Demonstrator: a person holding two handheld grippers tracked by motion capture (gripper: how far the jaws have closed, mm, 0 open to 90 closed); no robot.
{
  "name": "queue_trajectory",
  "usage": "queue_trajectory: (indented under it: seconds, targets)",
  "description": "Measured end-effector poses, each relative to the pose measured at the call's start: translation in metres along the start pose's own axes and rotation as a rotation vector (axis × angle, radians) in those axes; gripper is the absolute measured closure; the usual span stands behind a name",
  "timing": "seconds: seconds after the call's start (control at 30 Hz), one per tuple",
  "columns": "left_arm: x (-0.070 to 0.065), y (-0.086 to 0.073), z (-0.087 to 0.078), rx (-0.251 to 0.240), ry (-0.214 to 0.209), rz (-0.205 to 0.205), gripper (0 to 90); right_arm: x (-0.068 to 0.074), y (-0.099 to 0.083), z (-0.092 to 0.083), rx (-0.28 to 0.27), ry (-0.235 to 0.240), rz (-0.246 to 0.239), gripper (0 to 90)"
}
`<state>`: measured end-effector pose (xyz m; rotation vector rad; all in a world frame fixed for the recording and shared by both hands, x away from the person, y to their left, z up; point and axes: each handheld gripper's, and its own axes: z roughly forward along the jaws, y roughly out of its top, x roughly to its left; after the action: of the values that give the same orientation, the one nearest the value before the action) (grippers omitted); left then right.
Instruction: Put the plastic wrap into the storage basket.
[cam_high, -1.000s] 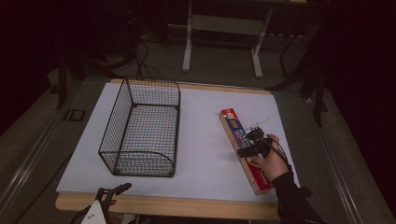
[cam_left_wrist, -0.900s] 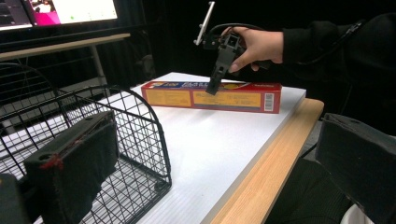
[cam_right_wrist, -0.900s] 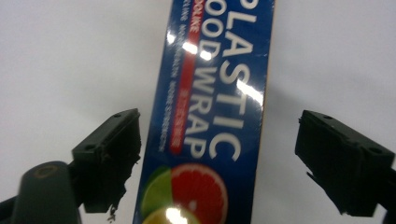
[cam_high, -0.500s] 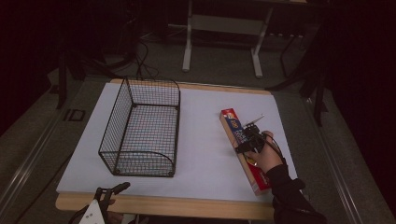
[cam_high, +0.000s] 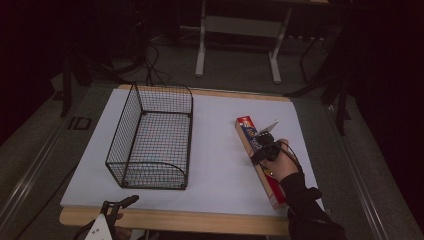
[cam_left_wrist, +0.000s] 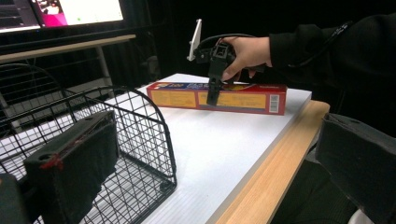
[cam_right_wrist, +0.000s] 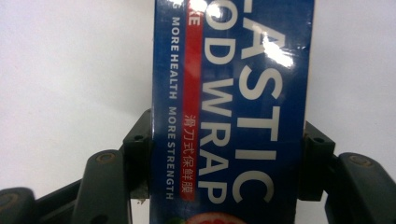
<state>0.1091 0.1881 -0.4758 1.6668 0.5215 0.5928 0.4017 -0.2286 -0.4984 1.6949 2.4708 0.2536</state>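
A long blue and red plastic wrap box (cam_high: 246, 129) lies flat near the right side of the white table top (cam_high: 220, 165). My right gripper (cam_high: 260, 150) points down over its middle. Its jaws have just been closing, and the pads (cam_right_wrist: 139, 140) now press on both long sides of the box (cam_right_wrist: 233, 93). The left gripper view shows this grip (cam_left_wrist: 213, 95) on the box (cam_left_wrist: 243, 98) from the side. My left gripper (cam_high: 117, 205) hovers at the table's front left edge, jaws wide apart and empty (cam_left_wrist: 215, 154).
A black wire basket (cam_high: 125, 130) stands empty on the left half of the table, its rounded end (cam_left_wrist: 159, 121) close in front of my left gripper. The wooden front edge (cam_high: 200, 220) borders the white top. A metal stand (cam_high: 202, 45) rises beyond the table.
My right gripper sank onto the box, shifted a little towards the far left along it, and its jaws closed on the box's sides. The left gripper stayed where it was.
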Motion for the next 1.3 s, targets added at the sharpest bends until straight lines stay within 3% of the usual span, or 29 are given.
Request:
queue_trajectory:
  seconds: [0.33, 0.67, 1.3]
  targets:
    - [0.0, -0.001, 0.001, 0.007, -0.003, -0.005, 0.2, -0.006, 0.008, -0.031, -0.101, 0.0, 0.034, 39.5]
    - [0.0, -0.001, 0.001, 0.007, 0.001, 0.005, 0.2, 0.001, 0.02, -0.062, -0.153, -0.006, 0.006, 39.4]
    - [0.0, -0.001, 0.002, 0.001, -0.002, 0.006, 0.2, 0.056, 0.051, -0.11, -0.258, -0.01, -0.084, 39.5]
